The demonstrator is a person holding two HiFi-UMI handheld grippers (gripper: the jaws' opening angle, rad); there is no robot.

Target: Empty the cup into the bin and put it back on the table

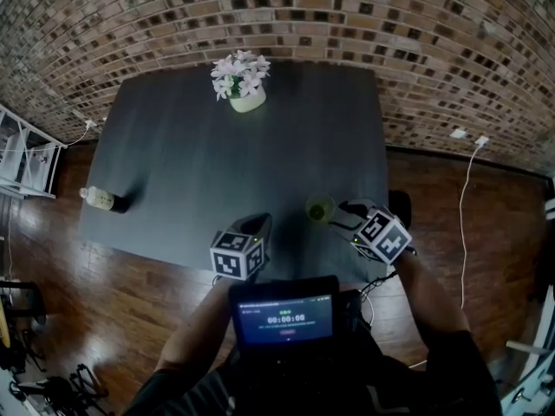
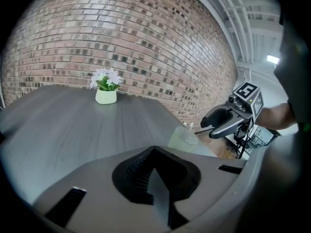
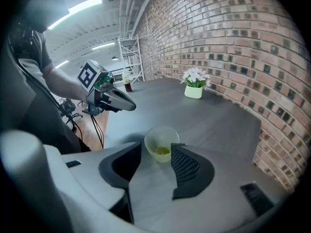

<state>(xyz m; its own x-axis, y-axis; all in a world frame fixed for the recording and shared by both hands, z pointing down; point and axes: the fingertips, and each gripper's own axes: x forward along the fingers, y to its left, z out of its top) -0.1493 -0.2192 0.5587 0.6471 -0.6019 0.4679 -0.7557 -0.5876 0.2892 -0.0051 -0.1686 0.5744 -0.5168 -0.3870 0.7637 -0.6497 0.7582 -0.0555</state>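
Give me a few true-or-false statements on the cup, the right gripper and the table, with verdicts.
1. The cup stands upright on the table. True.
2. The cup is empty. False: something yellow lies at its bottom.
3. The right gripper is clamped on the cup. False: its jaws stand apart, with the cup at their tips.
4. The flower pot stands at the table's far side, near the brick wall. True.

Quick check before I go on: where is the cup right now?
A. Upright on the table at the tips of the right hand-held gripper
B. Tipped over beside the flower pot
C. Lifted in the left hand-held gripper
A: the cup stands upright on the table, between the tips of the right hand-held gripper, whose jaws are apart.
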